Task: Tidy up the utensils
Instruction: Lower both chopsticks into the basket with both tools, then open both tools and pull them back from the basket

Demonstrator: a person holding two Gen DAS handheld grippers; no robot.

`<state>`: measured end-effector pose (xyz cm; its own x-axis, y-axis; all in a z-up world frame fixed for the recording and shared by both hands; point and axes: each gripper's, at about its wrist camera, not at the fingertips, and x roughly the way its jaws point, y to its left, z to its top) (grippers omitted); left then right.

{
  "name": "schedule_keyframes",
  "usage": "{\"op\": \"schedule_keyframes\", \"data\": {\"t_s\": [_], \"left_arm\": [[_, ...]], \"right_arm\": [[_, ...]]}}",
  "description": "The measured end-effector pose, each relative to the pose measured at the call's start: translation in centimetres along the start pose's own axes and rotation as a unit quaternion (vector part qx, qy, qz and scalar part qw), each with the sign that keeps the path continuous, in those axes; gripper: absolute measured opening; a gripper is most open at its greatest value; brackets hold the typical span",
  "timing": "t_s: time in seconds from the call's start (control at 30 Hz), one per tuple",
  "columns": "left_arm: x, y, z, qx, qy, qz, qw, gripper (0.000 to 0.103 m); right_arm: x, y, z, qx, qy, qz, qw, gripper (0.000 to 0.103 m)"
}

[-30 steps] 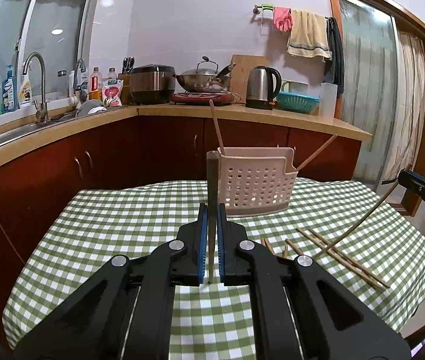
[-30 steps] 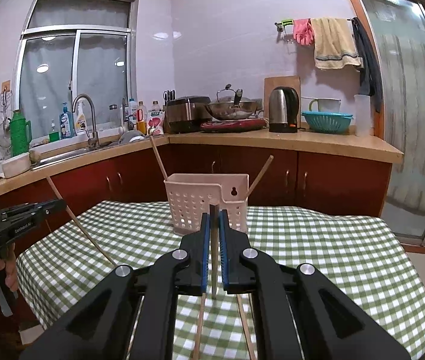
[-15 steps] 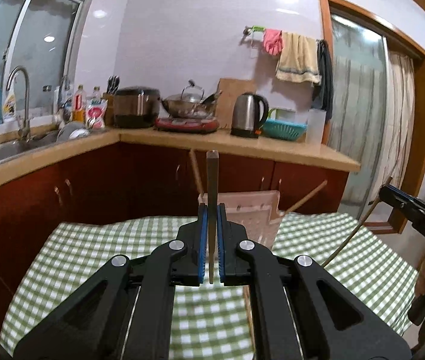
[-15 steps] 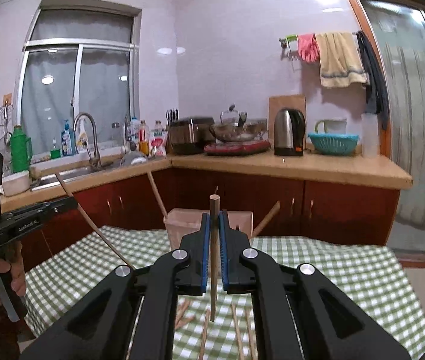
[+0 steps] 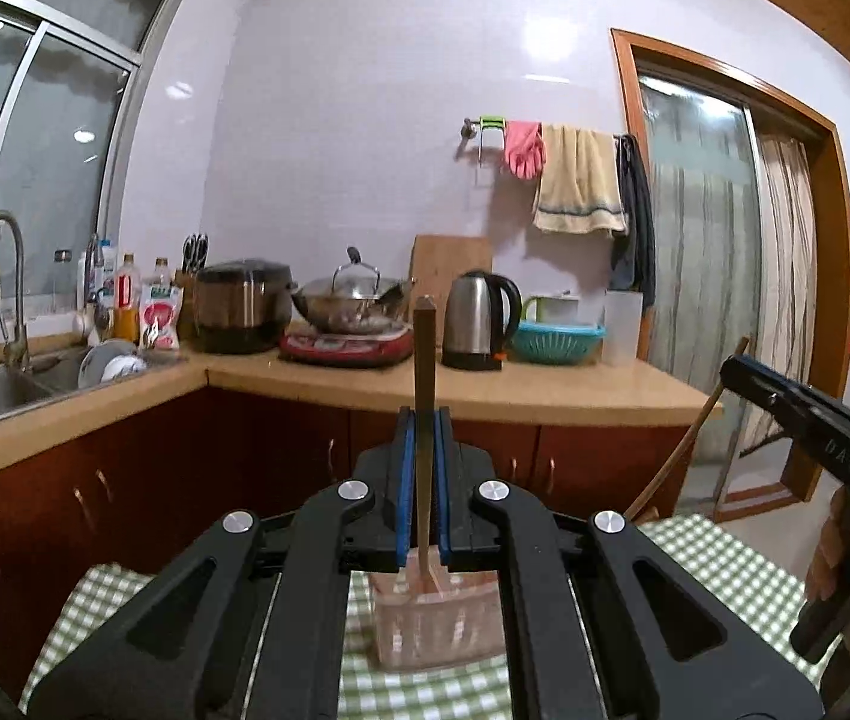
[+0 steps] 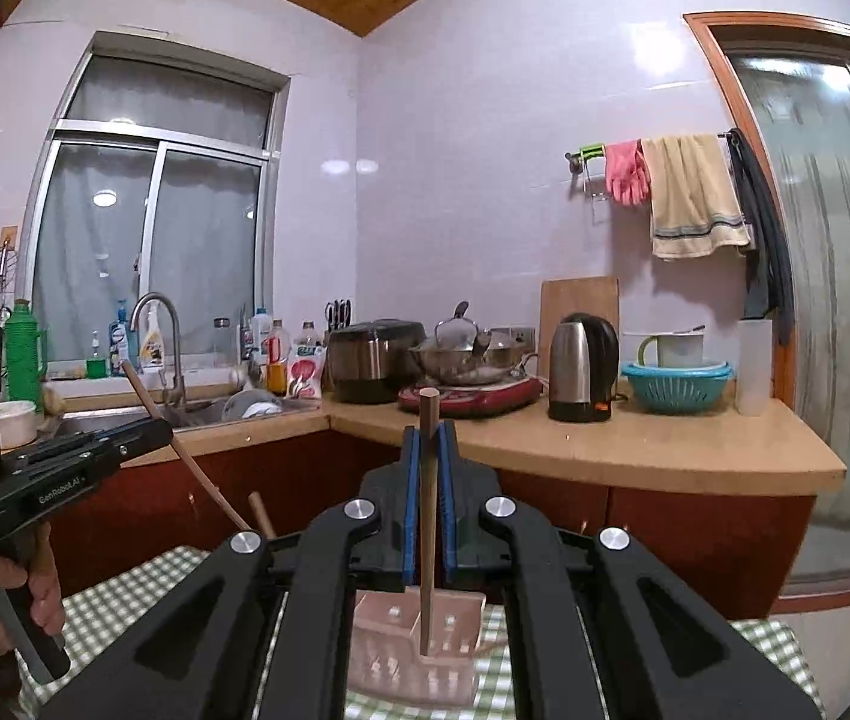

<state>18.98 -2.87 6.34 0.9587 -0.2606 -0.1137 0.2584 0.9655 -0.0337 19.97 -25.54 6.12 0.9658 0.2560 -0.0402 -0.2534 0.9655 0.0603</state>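
Observation:
My left gripper (image 5: pixel 424 420) is shut on a brown chopstick (image 5: pixel 425 354) that stands upright between its blue pads. Its lower tip hangs just above the pale slotted utensil basket (image 5: pixel 436 624) on the green checked table (image 5: pixel 724 564). My right gripper (image 6: pixel 428 438) is shut on a second upright chopstick (image 6: pixel 428 420), also over the basket (image 6: pixel 413 660). At the left of the right wrist view the left gripper (image 6: pixel 149 429) shows with its slanted chopstick (image 6: pixel 185 450). Another chopstick (image 6: pixel 260 516) leans up beside it.
A wooden counter (image 5: pixel 544 390) behind the table carries a kettle (image 5: pixel 478 324), a wok, a rice cooker and a teal colander (image 6: pixel 676 384). A sink with a tap (image 6: pixel 155 348) lies at the left. A glass door (image 5: pixel 700 300) is at the right.
Both grippers have risen and come in over the basket, each keeping its chopstick. The basket has dropped from mid-frame to under the fingers, and the loose chopsticks on the table have left view.

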Motion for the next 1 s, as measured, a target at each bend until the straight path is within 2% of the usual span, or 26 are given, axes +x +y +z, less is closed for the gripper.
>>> {"op": "schedule_keyframes", "data": {"t_s": [0.17,0.37,0.53,0.67,0.77,0.8,0.83,0.9,0.97,1.0], "left_arm": [[3.6,0.0,-0.7,-0.004,0.007,0.003,1.0000,0.007],[7.4,0.4,-4.5,-0.008,0.046,0.009,0.9989,0.007],[9.6,1.4,-7.3,-0.023,0.077,0.013,0.9967,0.007],[10.4,1.6,-8.3,-0.018,0.089,0.010,0.9958,0.007],[10.7,1.8,-8.8,-0.019,0.096,0.008,0.9952,0.009],[10.9,1.8,-8.8,-0.020,0.098,0.008,0.9950,0.015],[10.9,1.8,-8.8,-0.021,0.098,0.010,0.9949,0.027],[10.7,1.9,-8.8,-0.025,0.094,0.012,0.9952,0.044],[10.4,2.0,-8.7,-0.030,0.091,0.011,0.9953,0.049],[10.3,2.0,-8.6,-0.030,0.091,0.012,0.9953,0.052]], "right_arm": [[3.4,-0.9,-1.2,0.004,0.008,-0.003,1.000,0.007],[7.1,-1.9,-5.2,0.023,0.056,-0.005,0.998,0.007],[8.5,-2.0,-7.4,0.030,0.083,-0.002,0.996,0.007],[9.3,-1.9,-8.4,0.030,0.101,0.000,0.994,0.007],[9.2,-1.9,-8.2,0.027,0.100,-0.004,0.995,0.007],[9.2,-1.9,-8.2,0.027,0.100,-0.004,0.995,0.007],[9.3,-1.9,-8.2,0.027,0.098,-0.005,0.995,0.009],[9.3,-1.7,-8.0,0.021,0.097,-0.007,0.995,0.018],[8.9,-1.7,-7.8,0.019,0.088,-0.009,0.996,0.032],[8.8,-1.7,-7.6,0.020,0.086,-0.009,0.996,0.033]]}}
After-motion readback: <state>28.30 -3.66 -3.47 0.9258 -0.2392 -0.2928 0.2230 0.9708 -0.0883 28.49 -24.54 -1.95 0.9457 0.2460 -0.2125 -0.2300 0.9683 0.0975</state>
